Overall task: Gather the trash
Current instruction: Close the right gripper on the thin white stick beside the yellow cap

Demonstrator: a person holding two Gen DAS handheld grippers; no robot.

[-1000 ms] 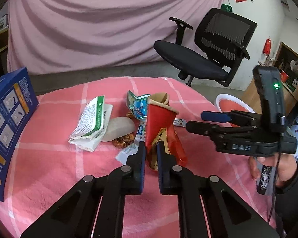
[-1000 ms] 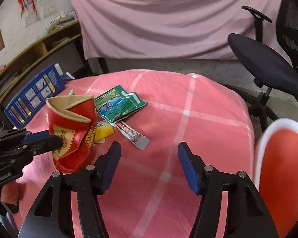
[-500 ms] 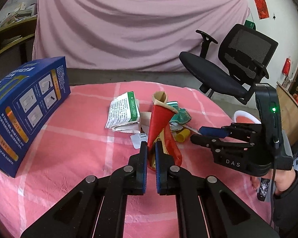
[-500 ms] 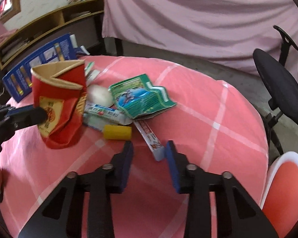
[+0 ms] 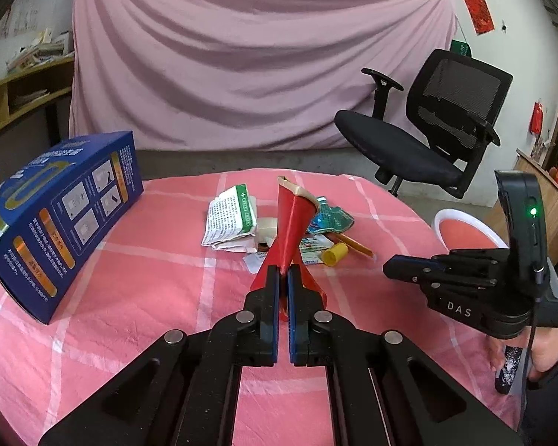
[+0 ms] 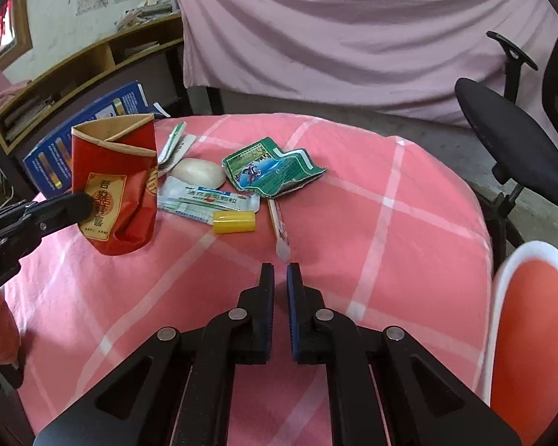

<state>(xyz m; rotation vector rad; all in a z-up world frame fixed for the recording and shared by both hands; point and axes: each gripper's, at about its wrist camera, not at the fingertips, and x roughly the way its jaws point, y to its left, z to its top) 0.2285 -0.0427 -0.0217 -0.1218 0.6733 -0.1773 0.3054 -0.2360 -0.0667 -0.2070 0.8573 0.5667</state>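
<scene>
Litter is lying mid-table (image 6: 409, 223); I am pinching the crushed red paper cup (image 5: 292, 230) in my left hand-held gripper (image 5: 283, 278), my right hand-held gripper (image 6: 280, 278) closed on nothing.

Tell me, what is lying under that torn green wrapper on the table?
Under the green wrapper's near edge, a thin red-and-white sachet pokes out towards the right gripper. How far the sachet runs beneath is covered, as is anything else under there.

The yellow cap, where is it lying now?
In the right wrist view the yellow cap lies on the tablecloth, right of the red cup, below the white sachet.
</scene>
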